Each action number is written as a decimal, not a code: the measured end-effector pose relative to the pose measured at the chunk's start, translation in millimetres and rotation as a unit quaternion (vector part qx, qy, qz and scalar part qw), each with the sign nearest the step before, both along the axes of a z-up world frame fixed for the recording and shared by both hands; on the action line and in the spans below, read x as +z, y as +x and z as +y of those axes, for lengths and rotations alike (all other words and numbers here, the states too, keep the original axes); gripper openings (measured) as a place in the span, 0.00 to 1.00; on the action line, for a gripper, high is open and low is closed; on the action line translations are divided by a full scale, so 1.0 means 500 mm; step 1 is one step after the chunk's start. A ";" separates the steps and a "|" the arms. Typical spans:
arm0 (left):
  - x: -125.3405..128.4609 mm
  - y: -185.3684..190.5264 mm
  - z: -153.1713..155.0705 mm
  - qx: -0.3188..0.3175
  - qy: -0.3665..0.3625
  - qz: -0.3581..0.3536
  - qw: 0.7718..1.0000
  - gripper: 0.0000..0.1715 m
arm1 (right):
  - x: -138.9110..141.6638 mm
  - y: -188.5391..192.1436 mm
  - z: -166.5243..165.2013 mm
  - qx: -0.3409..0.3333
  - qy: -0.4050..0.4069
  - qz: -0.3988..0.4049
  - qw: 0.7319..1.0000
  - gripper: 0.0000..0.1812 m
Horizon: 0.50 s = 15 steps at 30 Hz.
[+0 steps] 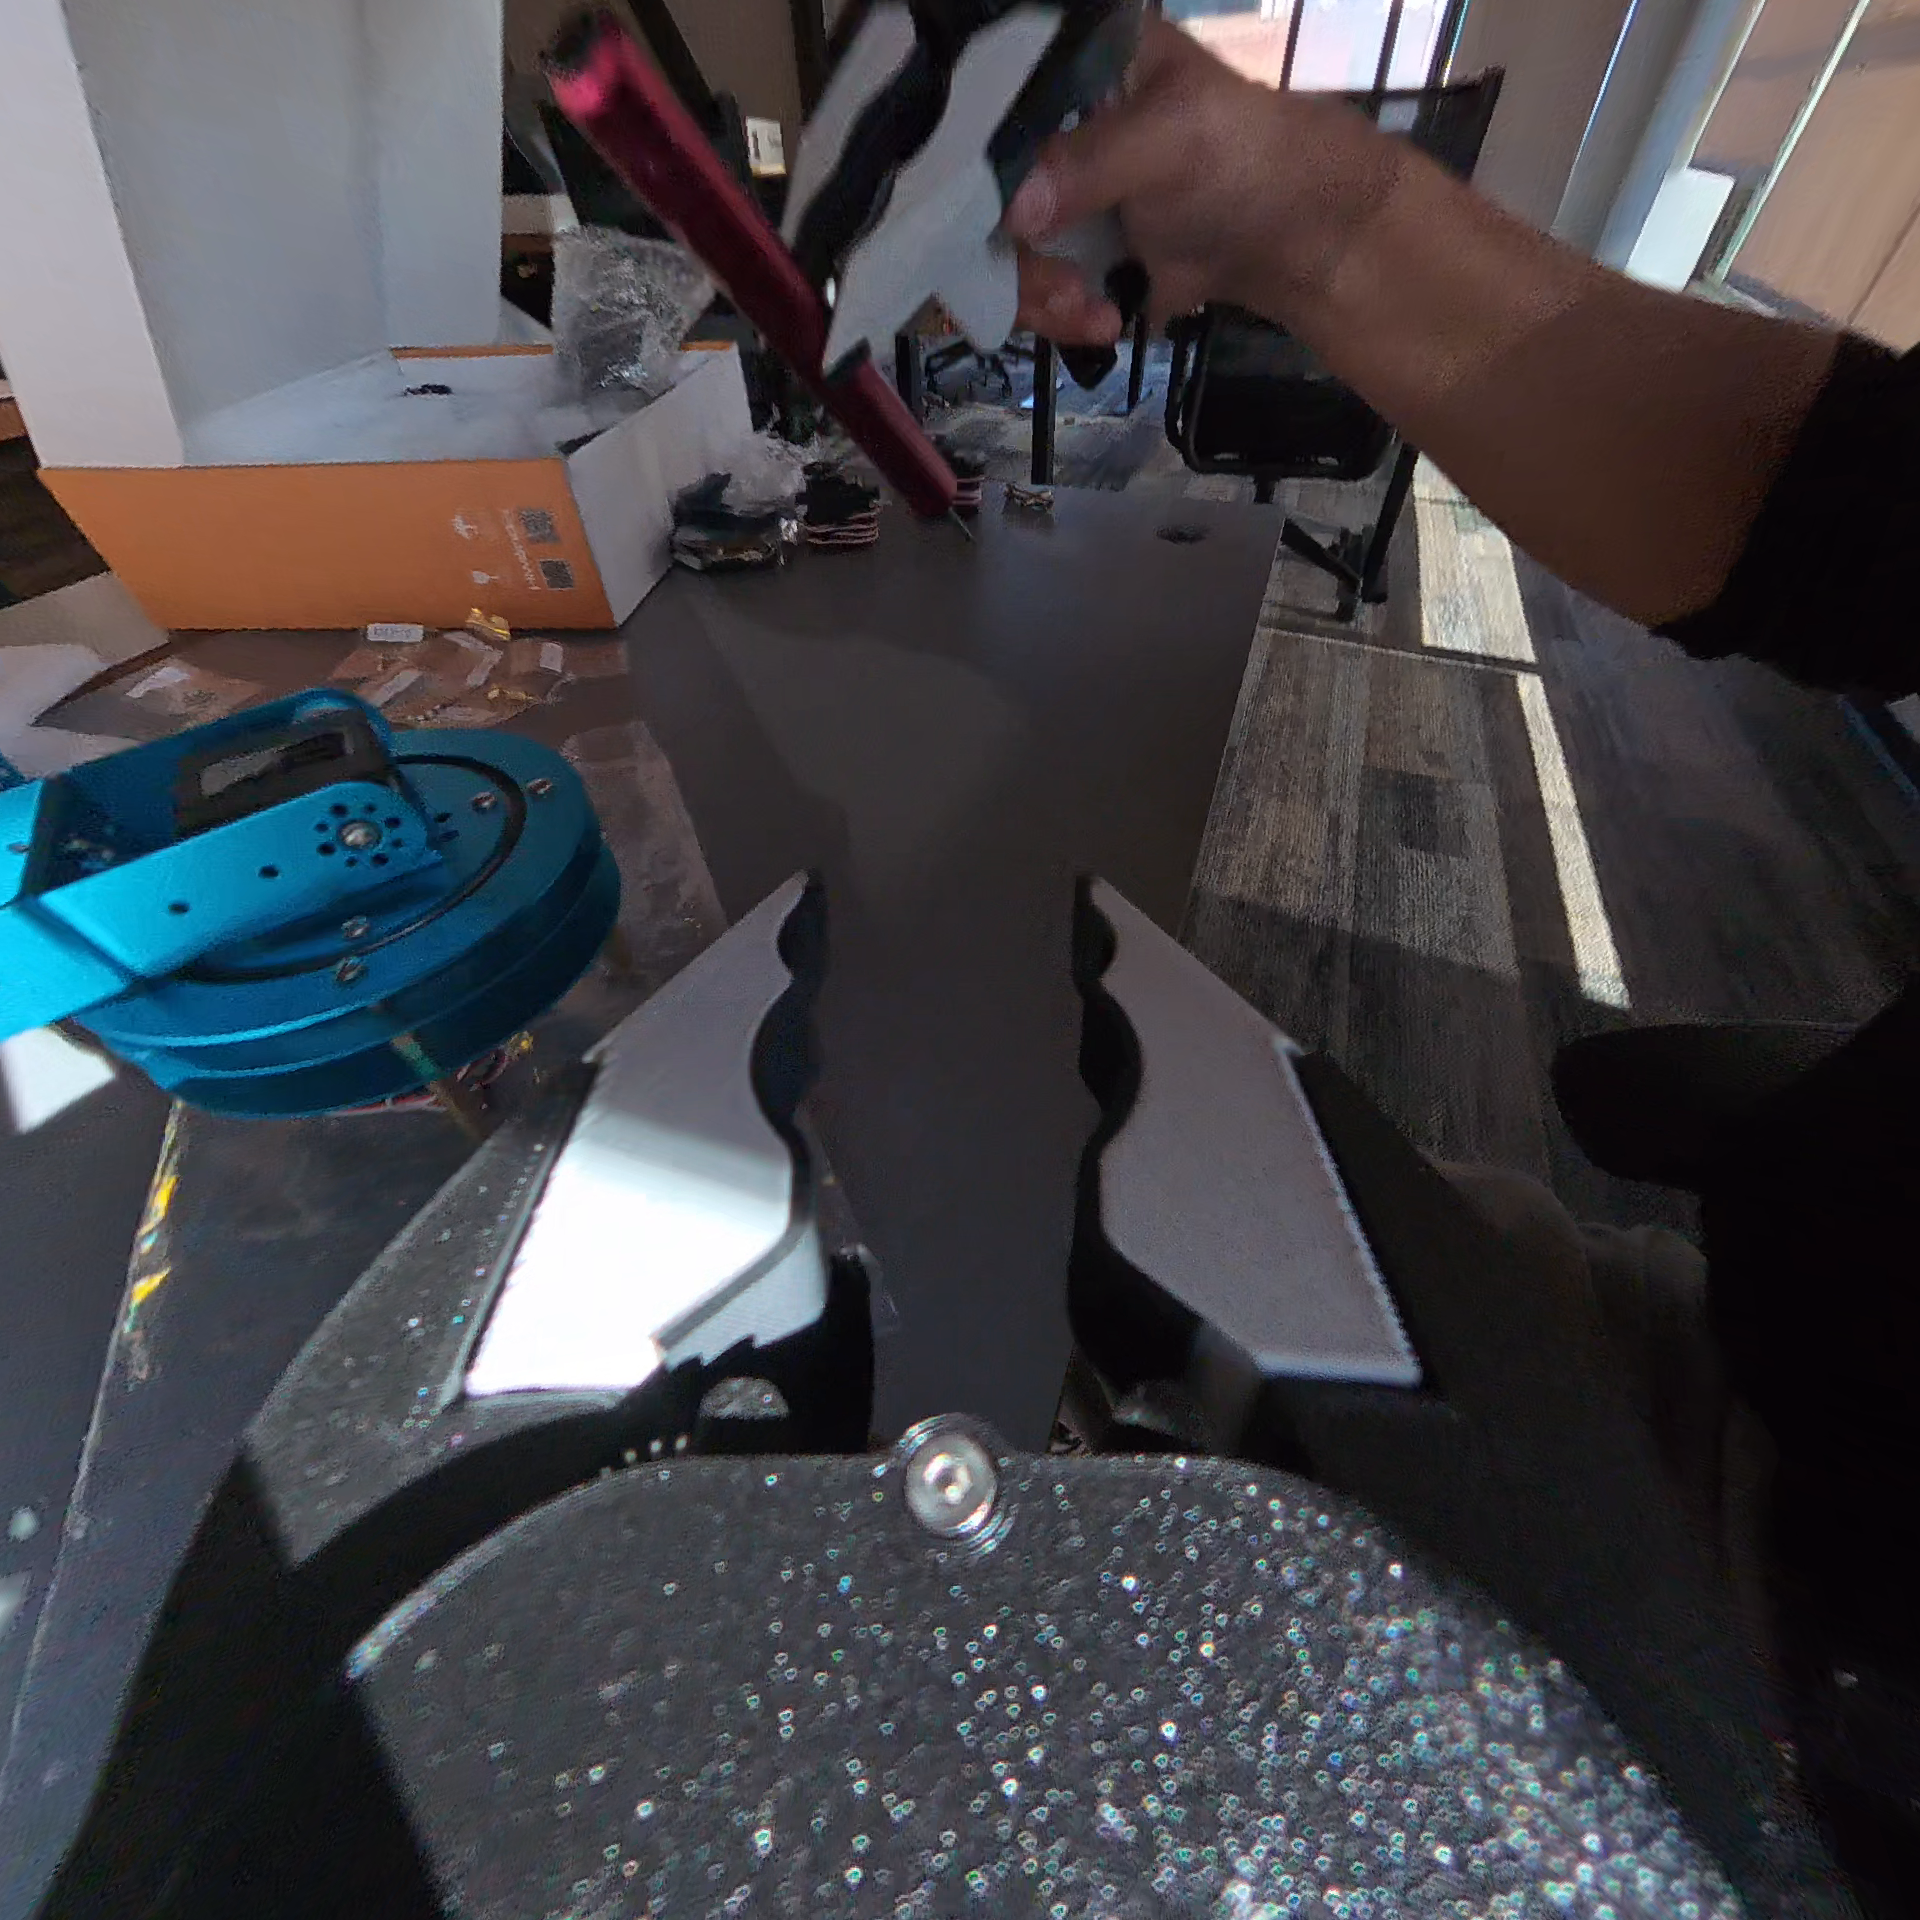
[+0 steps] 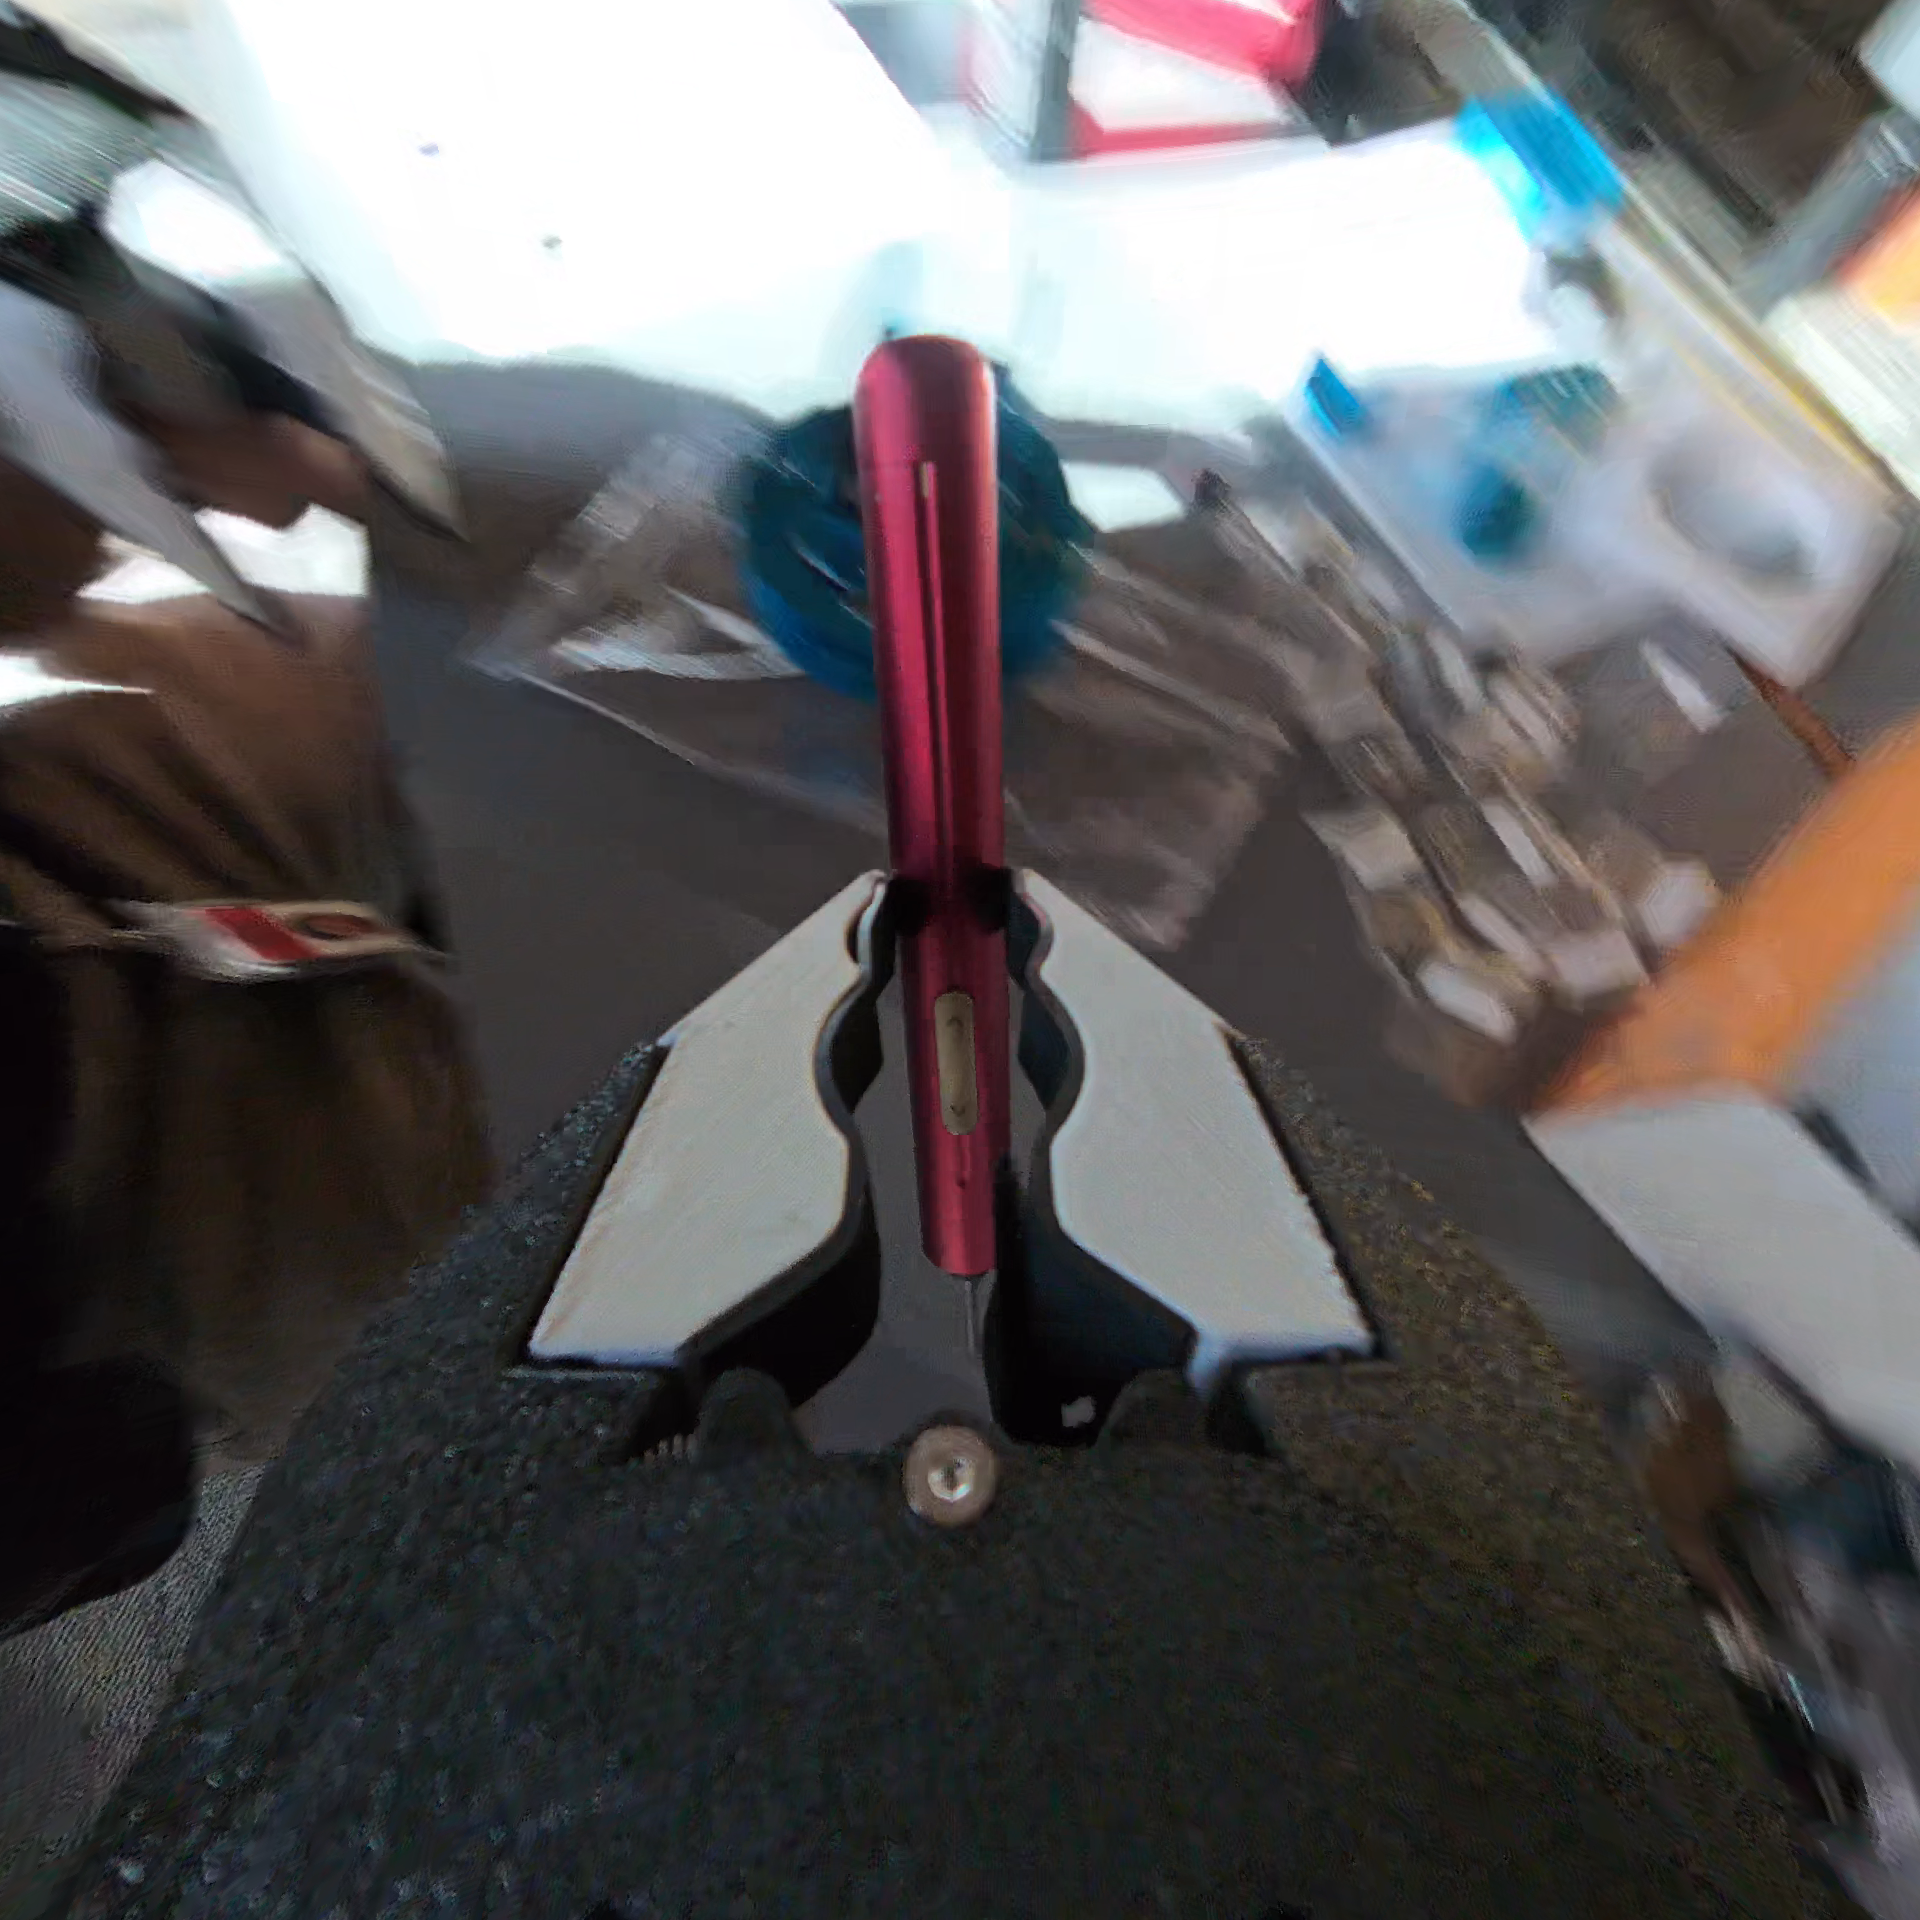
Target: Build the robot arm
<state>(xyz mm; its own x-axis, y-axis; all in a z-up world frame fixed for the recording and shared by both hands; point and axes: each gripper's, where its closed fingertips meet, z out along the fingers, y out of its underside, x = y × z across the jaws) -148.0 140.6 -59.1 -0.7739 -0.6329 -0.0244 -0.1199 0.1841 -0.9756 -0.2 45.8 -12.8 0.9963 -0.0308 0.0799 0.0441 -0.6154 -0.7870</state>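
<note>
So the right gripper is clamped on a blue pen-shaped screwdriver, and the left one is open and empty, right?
Not quite: the pen-shaped screwdriver is red, not blue, as the right wrist view shows. The right gripper is shut on it, and the left gripper is open and empty.

Slender red screwdriver (image 2: 940, 790) with a smooth, satin anodised-metal barrel and a fine bare-steel tip; right gripper (image 2: 943, 904) and left gripper (image 1: 948, 914) with matt pale-grey finger plates, black rubbery inner pads and rough, speckled black bodies; round blue metal turntable base (image 1: 343, 914) at the table's left edge, semi-gloss; dark table top (image 1: 956, 727), smooth and matt; orange-and-white cardboard box (image 1: 343, 540), matt.
</note>
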 end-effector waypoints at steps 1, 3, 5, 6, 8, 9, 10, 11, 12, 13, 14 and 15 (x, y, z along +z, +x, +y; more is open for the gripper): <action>0.002 0.010 -0.017 0.003 0.016 0.001 1.000 0.32 | 0.032 -0.061 0.035 0.048 0.016 0.008 0.999 0.11; 0.015 0.025 -0.045 0.004 0.039 0.000 0.999 0.36 | 0.072 -0.166 0.100 0.131 0.024 0.008 0.991 0.10; 0.042 0.023 -0.060 -0.002 0.040 -0.013 0.999 0.36 | 0.085 -0.253 0.159 0.204 0.014 0.012 0.979 0.11; 0.057 0.012 -0.064 -0.008 0.034 -0.021 0.999 0.36 | 0.088 -0.289 0.187 0.234 0.009 0.013 0.972 0.11; 0.083 -0.012 -0.059 -0.009 0.017 -0.048 0.999 0.34 | 0.089 -0.352 0.237 0.288 -0.003 0.023 0.957 0.11; 0.095 -0.021 -0.048 0.003 0.008 -0.067 0.998 0.31 | 0.090 -0.378 0.259 0.309 -0.002 0.030 0.951 0.11; 0.107 -0.024 -0.029 0.032 -0.005 -0.087 0.996 0.27 | 0.088 -0.398 0.280 0.325 -0.005 0.032 0.945 0.11; 0.115 -0.026 -0.006 0.064 -0.014 -0.102 0.993 0.23 | 0.083 -0.409 0.299 0.334 -0.009 0.029 0.942 0.11; 0.115 -0.025 0.020 0.096 -0.016 -0.109 0.989 0.15 | 0.080 -0.420 0.316 0.343 -0.009 0.032 0.939 0.11; 0.112 -0.027 0.041 0.117 -0.017 -0.114 0.986 0.14 | 0.076 -0.430 0.331 0.353 -0.010 0.037 0.935 0.10; 0.106 -0.030 0.058 0.133 -0.020 -0.112 0.985 0.13 | 0.071 -0.437 0.345 0.360 -0.009 0.033 0.932 0.10; 0.099 -0.033 0.073 0.146 -0.024 -0.107 0.983 0.15 | 0.064 -0.443 0.358 0.364 -0.011 0.029 0.931 0.11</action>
